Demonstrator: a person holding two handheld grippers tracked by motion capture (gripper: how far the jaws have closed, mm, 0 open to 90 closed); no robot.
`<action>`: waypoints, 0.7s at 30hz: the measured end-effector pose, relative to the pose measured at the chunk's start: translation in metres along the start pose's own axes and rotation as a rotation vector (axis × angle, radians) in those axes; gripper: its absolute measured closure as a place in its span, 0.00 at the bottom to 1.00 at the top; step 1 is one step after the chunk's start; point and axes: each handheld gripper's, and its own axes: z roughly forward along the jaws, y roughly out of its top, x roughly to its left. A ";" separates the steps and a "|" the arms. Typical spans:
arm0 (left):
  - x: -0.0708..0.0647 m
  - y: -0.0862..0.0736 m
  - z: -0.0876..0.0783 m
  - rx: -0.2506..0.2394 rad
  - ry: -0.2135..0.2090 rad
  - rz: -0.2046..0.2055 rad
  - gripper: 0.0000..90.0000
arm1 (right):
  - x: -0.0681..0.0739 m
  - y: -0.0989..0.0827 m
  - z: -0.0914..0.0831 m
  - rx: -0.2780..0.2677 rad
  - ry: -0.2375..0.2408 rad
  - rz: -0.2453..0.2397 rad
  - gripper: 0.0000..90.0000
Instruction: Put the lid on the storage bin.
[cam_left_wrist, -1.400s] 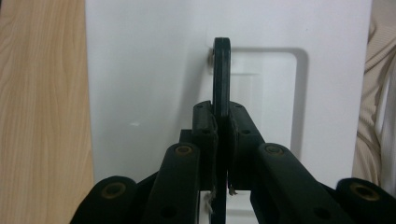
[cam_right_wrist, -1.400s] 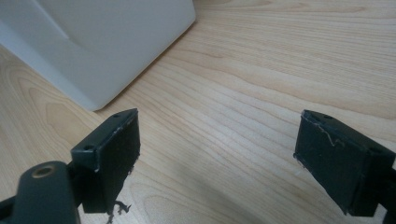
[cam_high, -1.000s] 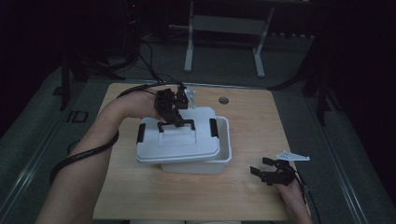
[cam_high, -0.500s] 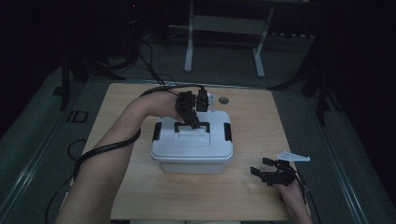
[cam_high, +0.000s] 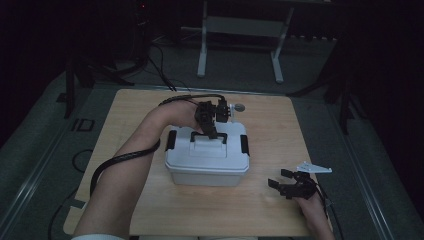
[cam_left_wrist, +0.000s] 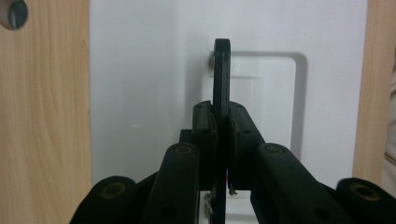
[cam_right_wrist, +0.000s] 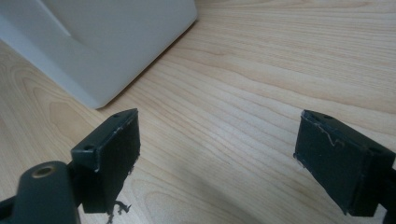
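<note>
A white lidded box (cam_high: 207, 162) with black side latches stands in the middle of the wooden table (cam_high: 280, 130). Its black handle (cam_high: 214, 138) is raised edge-on above the lid (cam_left_wrist: 149, 93). My left gripper (cam_high: 212, 131) reaches over the box from behind and is shut on that handle (cam_left_wrist: 221, 70), the pads of the left gripper (cam_left_wrist: 220, 112) pressed on both its faces. My right gripper (cam_high: 281, 180) rests low near the table's front right, open, with nothing between its jaws. The right gripper (cam_right_wrist: 219, 154) faces bare wood, with a corner of the box (cam_right_wrist: 107, 42) ahead at the left.
A small round grey knob-like thing (cam_high: 239, 107) lies on the table behind the box, also at the corner of the left gripper view (cam_left_wrist: 11, 13). A cable trails from the left gripper along the forearm. Dark floor and a metal stand surround the table.
The left gripper, still shut on the handle, has carried the box to the right and lower; the box now sits level. The right gripper has stayed put.
</note>
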 end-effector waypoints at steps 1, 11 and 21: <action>0.000 -0.001 0.001 -0.005 -0.004 -0.002 0.93 | 0.000 0.000 0.000 0.001 0.000 -0.001 0.15; 0.001 -0.007 -0.001 -0.068 0.049 -0.055 0.65 | 0.001 0.000 0.001 0.005 -0.004 -0.003 0.16; 0.006 -0.028 0.003 -0.084 0.062 -0.178 0.17 | 0.002 0.000 0.001 0.007 -0.003 -0.005 0.15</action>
